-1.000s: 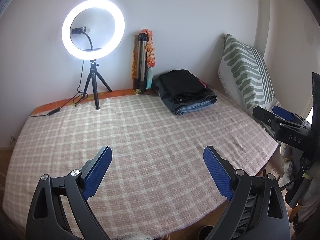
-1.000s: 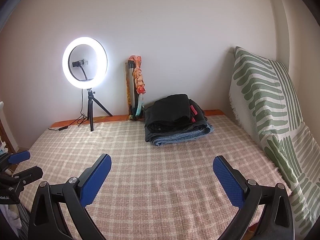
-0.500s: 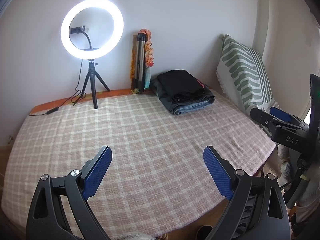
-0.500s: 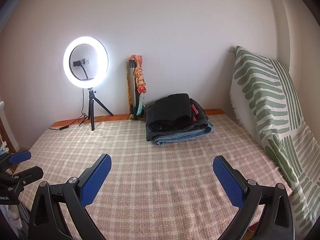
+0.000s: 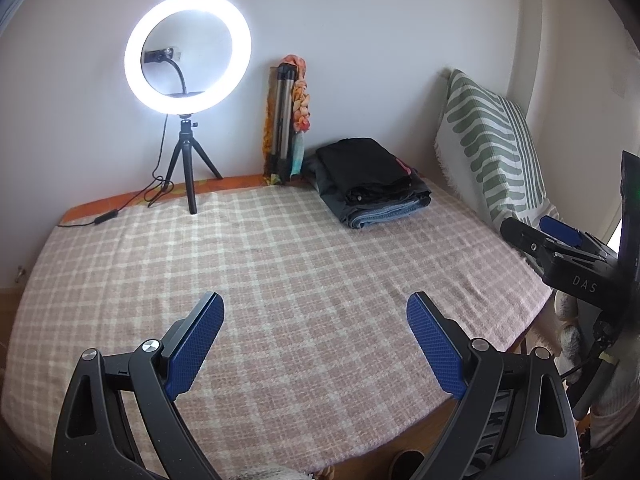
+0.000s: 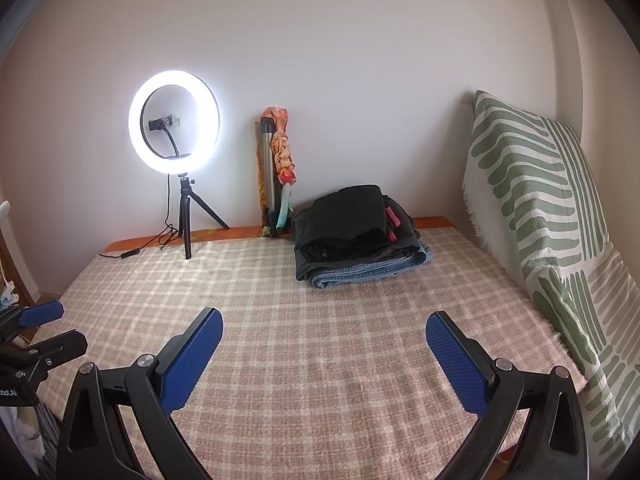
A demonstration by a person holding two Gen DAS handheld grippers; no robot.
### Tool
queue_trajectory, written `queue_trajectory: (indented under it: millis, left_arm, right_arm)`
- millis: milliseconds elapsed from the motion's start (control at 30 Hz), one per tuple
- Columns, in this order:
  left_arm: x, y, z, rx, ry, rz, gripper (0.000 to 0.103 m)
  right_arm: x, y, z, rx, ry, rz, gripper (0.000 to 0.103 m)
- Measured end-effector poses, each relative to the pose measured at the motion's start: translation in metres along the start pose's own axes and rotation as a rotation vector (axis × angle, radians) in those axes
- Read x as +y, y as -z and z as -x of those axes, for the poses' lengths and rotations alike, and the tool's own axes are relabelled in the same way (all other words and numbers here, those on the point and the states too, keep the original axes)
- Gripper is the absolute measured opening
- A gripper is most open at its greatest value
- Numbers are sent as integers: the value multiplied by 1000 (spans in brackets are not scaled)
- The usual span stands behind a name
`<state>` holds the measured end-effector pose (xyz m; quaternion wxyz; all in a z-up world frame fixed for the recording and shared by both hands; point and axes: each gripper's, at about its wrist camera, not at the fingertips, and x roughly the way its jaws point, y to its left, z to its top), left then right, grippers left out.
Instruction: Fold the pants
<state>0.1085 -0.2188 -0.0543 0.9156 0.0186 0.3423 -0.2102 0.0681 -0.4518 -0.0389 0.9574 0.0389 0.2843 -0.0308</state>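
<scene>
**Both grippers wait over a bare bed**

The left hand-held gripper [image 5: 315,340] hangs over the near part of the bed [image 5: 280,264]. Its two blue pads are spread wide and hold nothing. The right hand-held gripper [image 6: 324,354] is the same: pads far apart, nothing between them.

The pants are not in front of the grippers. They sit in a neat pile of folded pants [image 6: 356,236] at the far side of the bed, near the wall. The pile has black pairs on top and a blue jeans pair at the bottom. It is well away from both grippers.

Very little has changed in the last second. The left gripper's view has slid a tiny bit, so the ring light [image 5: 188,76] and the pile sit a little more to the left than before. The right gripper's view looks almost the same. The pads did not open or close.

A striped pillow [image 6: 536,216] leans at the right side. A tripod with a scarf [image 6: 278,172] stands by the wall.

This looks like a pause between pairs. No loose pants show on the checked cover. I think the next job is to bring a new pair onto the bed and lay it flat.
</scene>
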Motion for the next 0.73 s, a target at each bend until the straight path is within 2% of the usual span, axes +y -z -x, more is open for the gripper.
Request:
queue_trajectory:
  millis: [500, 633, 733]
  left_arm:
    - [2, 2, -3, 14, -21, -9, 93]
    - [-1, 5, -1, -5, -42, -36, 93]
    - [1, 3, -2, -3, -31, -29, 93]
  right_arm:
    - [3, 2, -7, 11, -8, 11, 103]
    - [4, 3, -7, 13, -11, 13, 103]
    - [4, 3, -7, 14, -11, 13, 103]
